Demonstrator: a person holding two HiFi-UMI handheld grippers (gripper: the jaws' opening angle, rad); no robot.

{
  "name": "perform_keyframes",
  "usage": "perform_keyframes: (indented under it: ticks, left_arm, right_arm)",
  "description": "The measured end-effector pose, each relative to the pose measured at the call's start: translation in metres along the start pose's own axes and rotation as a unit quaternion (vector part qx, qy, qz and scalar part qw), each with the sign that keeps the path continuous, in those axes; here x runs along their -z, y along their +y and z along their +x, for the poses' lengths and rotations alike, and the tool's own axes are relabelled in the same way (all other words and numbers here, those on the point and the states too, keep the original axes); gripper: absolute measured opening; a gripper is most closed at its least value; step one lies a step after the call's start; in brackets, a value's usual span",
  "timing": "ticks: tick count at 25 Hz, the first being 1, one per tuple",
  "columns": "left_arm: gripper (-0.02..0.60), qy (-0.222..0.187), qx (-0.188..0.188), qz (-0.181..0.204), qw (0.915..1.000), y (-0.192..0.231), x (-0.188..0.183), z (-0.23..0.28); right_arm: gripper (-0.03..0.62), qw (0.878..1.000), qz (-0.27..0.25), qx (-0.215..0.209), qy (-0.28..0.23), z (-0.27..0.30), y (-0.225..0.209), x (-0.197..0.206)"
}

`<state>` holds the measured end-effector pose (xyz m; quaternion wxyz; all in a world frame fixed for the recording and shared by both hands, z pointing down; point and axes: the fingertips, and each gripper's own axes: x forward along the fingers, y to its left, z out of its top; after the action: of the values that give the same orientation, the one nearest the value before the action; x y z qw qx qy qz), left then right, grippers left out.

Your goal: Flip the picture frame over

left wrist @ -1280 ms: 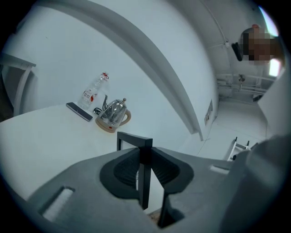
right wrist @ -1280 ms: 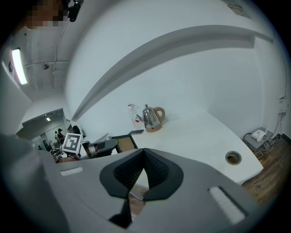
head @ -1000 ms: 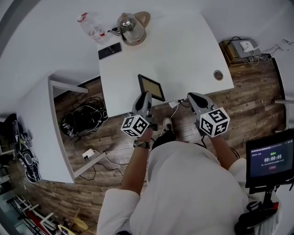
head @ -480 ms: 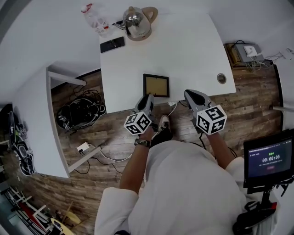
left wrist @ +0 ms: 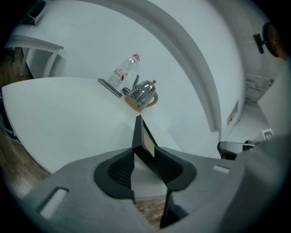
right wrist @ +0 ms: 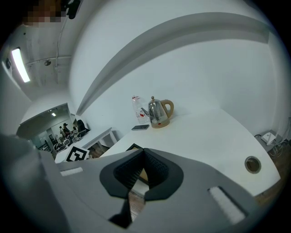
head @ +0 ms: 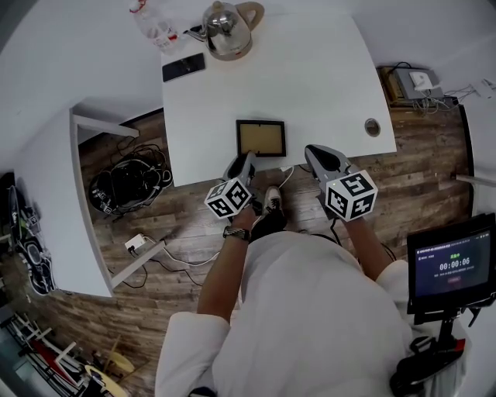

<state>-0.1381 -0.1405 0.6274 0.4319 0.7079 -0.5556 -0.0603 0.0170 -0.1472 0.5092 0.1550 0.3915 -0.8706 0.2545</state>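
A black picture frame [head: 260, 138] with a tan panel facing up lies flat on the white table [head: 318, 77], close to its front edge. My left gripper [head: 246, 160] is at the frame's near left corner. In the left gripper view the frame [left wrist: 142, 138] runs edge-on between the jaws [left wrist: 144, 153], which are opening: it rests against the right pad, and the left pad stands clear of it. My right gripper [head: 311, 150] hovers at the table edge just right of the frame, its jaws [right wrist: 142, 153] together on nothing; the frame's corner [right wrist: 133, 147] shows beyond them.
At the table's back stand a steel kettle [head: 225, 19], a plastic bottle [head: 151, 23] and a dark phone [head: 184, 67]. A cable hole [head: 373, 126] is at the right. A second white table [head: 46, 194] stands left, a screen [head: 449, 264] right.
The frame was held up tilted at the table edge and now lies flat on the table. The left gripper sank with it and its jaws have spread. The right gripper barely moved.
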Motion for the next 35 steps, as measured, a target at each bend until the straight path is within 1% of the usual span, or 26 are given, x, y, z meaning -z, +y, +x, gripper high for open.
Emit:
perform_keyframes:
  ticks: [2,4,12,13,14,16,17,18,23,25,27,29,31,32,34,35]
  left_arm:
    - [0.150,0.015,-0.016,0.008,0.9997,0.004,0.003,-0.001]
    - [0.157,0.023,-0.026,0.012,0.9993,0.005,0.004,-0.001]
    - [0.170,0.039,-0.045,-0.011,0.9982,0.012,0.014,-0.004]
    - [0.177,0.042,-0.054,-0.003,0.9977,0.014,0.015,-0.006]
    - [0.187,0.048,-0.067,0.013,0.9965,0.017,0.016,-0.007]
    - [0.196,0.066,-0.098,0.064,0.9910,0.023,0.019,-0.010]
    - [0.198,0.074,-0.106,0.084,0.9880,0.025,0.020,-0.010]
    - [0.198,0.078,-0.110,0.097,0.9862,0.026,0.022,-0.011]
    - [0.199,0.073,-0.115,0.114,0.9840,0.028,0.022,-0.014]
    - [0.198,0.071,-0.114,0.134,0.9818,0.024,0.018,-0.014]
    - [0.198,0.073,-0.113,0.166,0.9769,0.018,0.013,-0.014]
    - [0.196,0.077,-0.113,0.211,0.9679,0.011,0.006,-0.014]
    - [0.196,0.077,-0.110,0.269,0.9538,-0.001,-0.004,-0.015]
    - [0.187,0.072,-0.107,0.297,0.9462,-0.008,-0.010,-0.015]
    - [0.141,0.059,-0.102,0.338,0.9339,-0.022,-0.024,-0.016]
    - [0.117,0.053,-0.099,0.352,0.9293,-0.027,-0.030,-0.017]
  right_arm:
    - [0.002,1.000,0.001,0.001,0.002,0.000,0.001,0.001]
    - [0.002,1.000,0.002,0.001,0.003,0.001,0.000,0.002]
    - [0.002,1.000,-0.001,0.000,0.008,0.003,-0.001,0.007]
    - [0.002,1.000,-0.001,0.000,0.009,0.003,0.000,0.007]
    - [0.002,1.000,-0.001,-0.001,0.010,0.003,-0.001,0.008]
    - [0.002,1.000,-0.001,0.000,0.012,0.004,-0.001,0.008]
    - [0.002,1.000,-0.001,0.000,0.013,0.005,-0.001,0.009]
    - [0.002,1.000,-0.001,0.000,0.014,0.005,-0.001,0.009]
    - [0.002,1.000,-0.003,0.003,0.015,0.005,-0.004,0.010]
    - [0.002,1.000,-0.003,0.005,0.013,0.005,-0.006,0.008]
    - [0.002,1.000,-0.004,0.007,0.011,0.006,-0.007,0.005]
    - [0.002,1.000,-0.006,0.007,0.007,0.008,-0.007,0.002]
    - [0.002,1.000,-0.009,0.007,0.003,0.009,-0.007,-0.001]
    - [0.002,1.000,-0.010,0.007,0.001,0.009,-0.007,-0.003]
    - [0.002,1.000,-0.012,0.007,-0.005,0.010,-0.006,-0.008]
    - [0.002,1.000,-0.013,0.007,-0.009,0.011,-0.005,-0.011]
